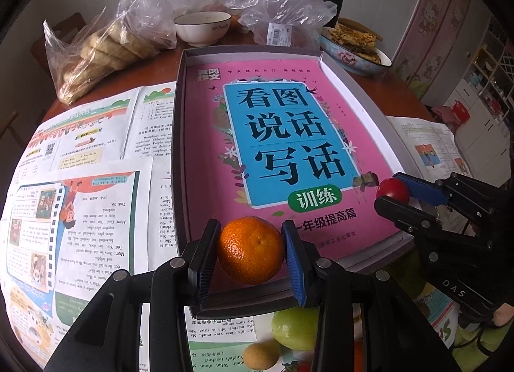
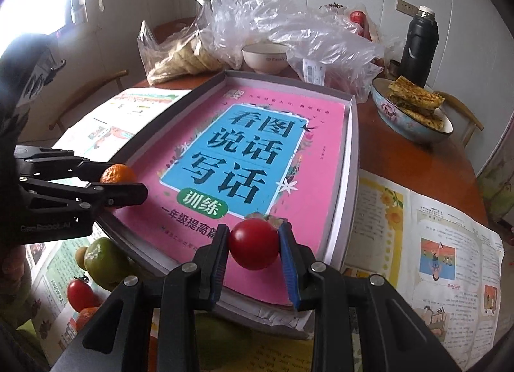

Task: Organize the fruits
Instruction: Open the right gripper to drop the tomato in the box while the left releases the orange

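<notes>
Left tool (image 1: 251,254): closed on a mandarin orange (image 1: 250,249), pads pressing its 2 sides; fruit held above the near edge of the box.
Right tool (image 2: 254,245): closed on a red cherry tomato (image 2: 254,243), held above the near right corner of the box.
Box (image 1: 180,134): shallow grey cardboard tray on the round wooden bench (image 2: 449,159); a pink workbook (image 1: 276,134) with a blue title panel lies flat in it and covers most of the floor.
Fruit in box: 0 visible. Nothing rests on the workbook cover in either view.
Fruit waiting: on the printed sheets (image 1: 80,195) just in front of the box lie a green citrus fruit (image 2: 104,259), a second cherry tomato (image 2: 80,294), a small brownish fruit (image 1: 260,354) and part of another orange (image 2: 85,315) at the frame edge. A further green shape shows under the right tool, too hidden to name.
Progress: early, by my reading. 2 pieces are lifted, none set down, at least 4 more remain on the paper.
Next step, judged: lower both fruits onto the workbook inside the box walls and open the pads gently; both are round and could roll on the slick cover.
Bystanders: bagged flatbreads (image 1: 99,53), empty white bowl (image 1: 202,28), dish of pancakes (image 2: 414,108), black flask (image 2: 419,44), loose plastic bags (image 1: 257,2); all beyond the box, not part of the sort.
</notes>
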Action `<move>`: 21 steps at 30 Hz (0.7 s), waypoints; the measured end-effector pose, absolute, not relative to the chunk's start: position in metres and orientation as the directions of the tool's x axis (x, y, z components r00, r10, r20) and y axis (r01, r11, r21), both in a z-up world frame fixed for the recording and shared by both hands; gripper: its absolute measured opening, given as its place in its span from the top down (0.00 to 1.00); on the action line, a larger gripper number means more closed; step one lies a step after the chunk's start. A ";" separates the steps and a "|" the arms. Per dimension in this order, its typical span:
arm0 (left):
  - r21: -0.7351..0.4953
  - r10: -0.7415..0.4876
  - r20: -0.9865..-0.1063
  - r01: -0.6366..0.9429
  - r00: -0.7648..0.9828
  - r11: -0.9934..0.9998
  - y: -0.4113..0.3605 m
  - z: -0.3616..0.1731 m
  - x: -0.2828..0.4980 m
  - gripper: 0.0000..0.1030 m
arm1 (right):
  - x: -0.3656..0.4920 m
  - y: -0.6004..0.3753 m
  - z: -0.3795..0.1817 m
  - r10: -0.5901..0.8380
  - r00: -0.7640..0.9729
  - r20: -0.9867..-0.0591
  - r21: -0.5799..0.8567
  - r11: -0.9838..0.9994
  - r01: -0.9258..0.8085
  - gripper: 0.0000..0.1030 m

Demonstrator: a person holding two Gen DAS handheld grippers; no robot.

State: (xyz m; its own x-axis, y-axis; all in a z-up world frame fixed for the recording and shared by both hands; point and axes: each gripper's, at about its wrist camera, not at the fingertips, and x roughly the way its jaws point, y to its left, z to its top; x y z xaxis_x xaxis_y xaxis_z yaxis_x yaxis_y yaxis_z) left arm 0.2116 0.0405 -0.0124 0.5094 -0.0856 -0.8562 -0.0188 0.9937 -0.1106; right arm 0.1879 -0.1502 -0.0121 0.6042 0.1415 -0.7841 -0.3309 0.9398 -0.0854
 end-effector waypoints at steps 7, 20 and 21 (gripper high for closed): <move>-0.105 -0.084 -0.864 -0.016 0.497 0.994 0.040 -0.017 0.213 0.61 | 0.189 -0.151 -0.017 0.122 0.593 -0.796 -0.094 0.943 -0.320 0.69; -0.102 -0.080 -0.862 -0.016 0.500 0.995 0.040 -0.017 0.210 0.61 | 0.185 -0.148 -0.017 0.099 0.600 -0.794 -0.114 0.945 -0.308 0.52; -0.103 -0.082 -0.863 -0.016 0.499 0.995 0.040 -0.017 0.210 0.61 | 0.185 -0.148 -0.017 0.099 0.600 -0.794 -0.113 0.946 -0.305 0.50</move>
